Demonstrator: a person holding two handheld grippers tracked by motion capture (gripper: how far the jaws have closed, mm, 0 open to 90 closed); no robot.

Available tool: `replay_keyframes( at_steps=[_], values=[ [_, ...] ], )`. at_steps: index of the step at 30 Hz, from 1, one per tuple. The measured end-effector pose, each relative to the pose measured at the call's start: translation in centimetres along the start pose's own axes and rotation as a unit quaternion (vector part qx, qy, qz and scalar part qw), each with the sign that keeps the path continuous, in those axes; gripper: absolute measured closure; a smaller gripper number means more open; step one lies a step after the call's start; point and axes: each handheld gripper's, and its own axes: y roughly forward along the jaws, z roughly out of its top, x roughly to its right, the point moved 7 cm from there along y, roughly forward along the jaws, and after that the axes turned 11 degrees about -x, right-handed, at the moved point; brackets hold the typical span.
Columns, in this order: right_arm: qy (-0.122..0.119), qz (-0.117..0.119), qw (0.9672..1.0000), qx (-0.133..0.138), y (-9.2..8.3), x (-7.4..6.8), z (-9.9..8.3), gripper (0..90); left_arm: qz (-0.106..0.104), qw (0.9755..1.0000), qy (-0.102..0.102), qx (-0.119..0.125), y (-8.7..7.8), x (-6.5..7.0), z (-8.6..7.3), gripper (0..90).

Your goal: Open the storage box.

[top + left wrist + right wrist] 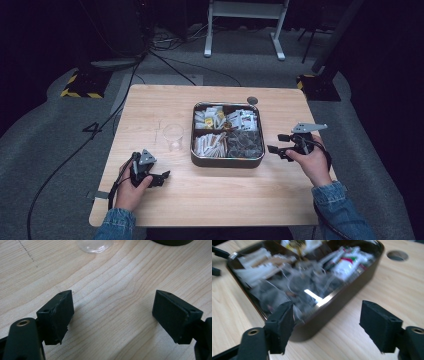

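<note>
Bare wooden table (210,195) surrounds the tin (227,161); left tool (159,178) and right tool (278,143) gape empty.

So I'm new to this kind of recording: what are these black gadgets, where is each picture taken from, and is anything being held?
No robot here: a person sits at a wooden table with a hand-held two-jaw gripper in each hand. The high view looks down from above; the left gripper lies near the table's front, the right gripper beside a divided metal tray of small packets. A clear glass stands just left of the tray. The other two pictures come from cameras riding on the grippers, looking along their black jaws. In the left gripper view the jaws stand wide over bare wood; in the right gripper view they stand wide, aimed at the tray's corner. Nothing is held.
</note>
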Motion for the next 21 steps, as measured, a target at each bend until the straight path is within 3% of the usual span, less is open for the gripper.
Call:
replay_keyframes(
  at_steps=[8, 14, 16, 19, 21],
  values=[
    [-0.039, 0.015, 0.9991, -0.002, 1.0, -2.2, 4.4, 34.9, -0.001, 1.0000, -0.001, 0.000, 0.0, 0.0, 0.0, 17.9],
    [-0.038, 0.016, 0.9991, 0.011, 2.6, -3.3, 6.9, 36.3, -0.001, 1.0000, -0.001, -0.001, 0.0, 0.0, 0.0, 17.9],
    [-0.053, 0.011, 0.9985, 0.005, 3.3, -3.5, 7.3, 42.2, 0.000, 1.0000, -0.001, 0.001, 0.0, 0.0, 0.0, 17.8],
    [-0.030, -0.001, 0.9994, 0.016, 4.4, -3.5, 8.1, 42.9, 0.000, 1.0000, 0.000, 0.001, 0.0, 0.0, 0.0, 17.8],
    [-0.027, -0.001, 0.9996, 0.013, 5.0, -3.7, 8.5, 43.1, -0.001, 1.0000, -0.001, 0.000, 0.0, 0.0, 0.0, 17.8]
  ],
)
